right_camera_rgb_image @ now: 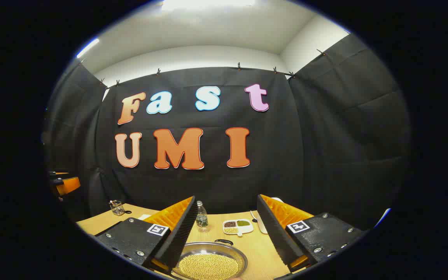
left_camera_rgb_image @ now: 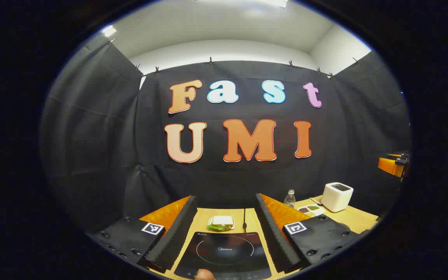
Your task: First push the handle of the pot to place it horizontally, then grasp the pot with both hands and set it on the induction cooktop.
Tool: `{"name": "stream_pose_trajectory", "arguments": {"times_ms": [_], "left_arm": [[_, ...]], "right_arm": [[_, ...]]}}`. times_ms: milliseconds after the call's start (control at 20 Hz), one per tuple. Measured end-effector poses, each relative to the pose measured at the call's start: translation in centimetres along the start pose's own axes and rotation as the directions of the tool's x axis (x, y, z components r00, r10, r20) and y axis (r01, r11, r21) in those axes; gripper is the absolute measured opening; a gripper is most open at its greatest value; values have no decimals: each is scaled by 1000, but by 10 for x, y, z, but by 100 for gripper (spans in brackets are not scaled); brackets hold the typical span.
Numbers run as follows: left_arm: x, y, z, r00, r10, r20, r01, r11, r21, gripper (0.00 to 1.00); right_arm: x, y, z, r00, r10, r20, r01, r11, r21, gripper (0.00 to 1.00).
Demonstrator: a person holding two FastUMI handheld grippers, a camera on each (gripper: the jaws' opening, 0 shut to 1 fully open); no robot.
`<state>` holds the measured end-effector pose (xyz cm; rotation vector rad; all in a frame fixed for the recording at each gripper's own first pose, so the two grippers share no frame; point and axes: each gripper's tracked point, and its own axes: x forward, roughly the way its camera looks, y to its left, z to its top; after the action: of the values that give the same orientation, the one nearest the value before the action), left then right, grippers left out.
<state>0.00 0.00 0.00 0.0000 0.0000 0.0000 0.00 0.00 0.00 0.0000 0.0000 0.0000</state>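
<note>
While the left tongs (left_camera_rgb_image: pixel 226 225) stand apart at the bottom of the left gripper view, holding nothing, the black induction cooktop (left_camera_rgb_image: pixel 224 254) lies flat on the wooden tabletop (left_camera_rgb_image: pixel 358 217) between their two fingers; its glass carries a printed ring and nothing stands on it; a small rounded shape touches its near edge at the bottom of the frame, too cropped to identify. Just beyond the cooktop, lower centre, sits a sandwich (left_camera_rgb_image: pixel 221 223) with green filling; to the lower right stand a clear bottle (left_camera_rgb_image: pixel 289 198), a white divided dish of grains (left_camera_rgb_image: pixel 310 210) and a white toaster (left_camera_rgb_image: pixel 336 196); at the right edge an orange and black device (left_camera_rgb_image: pixel 394 165) pokes in.

In the right gripper view the right tongs (right_camera_rgb_image: pixel 228 227) are likewise apart and clamped on nothing; the pot (right_camera_rgb_image: pixel 210 262), a shallow metal pan filled with yellow beans, rests on the tabletop (right_camera_rgb_image: pixel 95 221) at the bottom centre, between the fingers; a dark handle (right_camera_rgb_image: pixel 224 242) shows at its far rim. Behind it stand the bottle (right_camera_rgb_image: pixel 202 215) and the divided dish (right_camera_rgb_image: pixel 237 226); a white utensil (right_camera_rgb_image: pixel 261 223) lies beside the dish; a small glass container (right_camera_rgb_image: pixel 117 207) stands at lower left; an orange and black device (right_camera_rgb_image: pixel 63 182) shows at the left edge.
</note>
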Motion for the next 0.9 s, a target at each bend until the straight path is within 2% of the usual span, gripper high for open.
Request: {"name": "stream_pose_trajectory", "arguments": {"times_ms": [50,100,400,900], "left_arm": [[0,0,2,1000,-2,3,2,1000,-5,97],[-1,-1,4,1000,-7,4,7,1000,-10,97],[-1,-3,-4,999,-26,-23,26,1000,-12,97],[-8,9,1,1000,2,-7,-2,1000,-9,97]], "right_arm": [[0,-2,2,1000,-4,2,4,1000,-7,100],[-1,-2,3,1000,-5,5,5,1000,-11,95],[-4,-2,2,1000,1,1,-1,1000,-10,95],[-9,7,1,1000,13,-3,-13,999,-51,95]]}}
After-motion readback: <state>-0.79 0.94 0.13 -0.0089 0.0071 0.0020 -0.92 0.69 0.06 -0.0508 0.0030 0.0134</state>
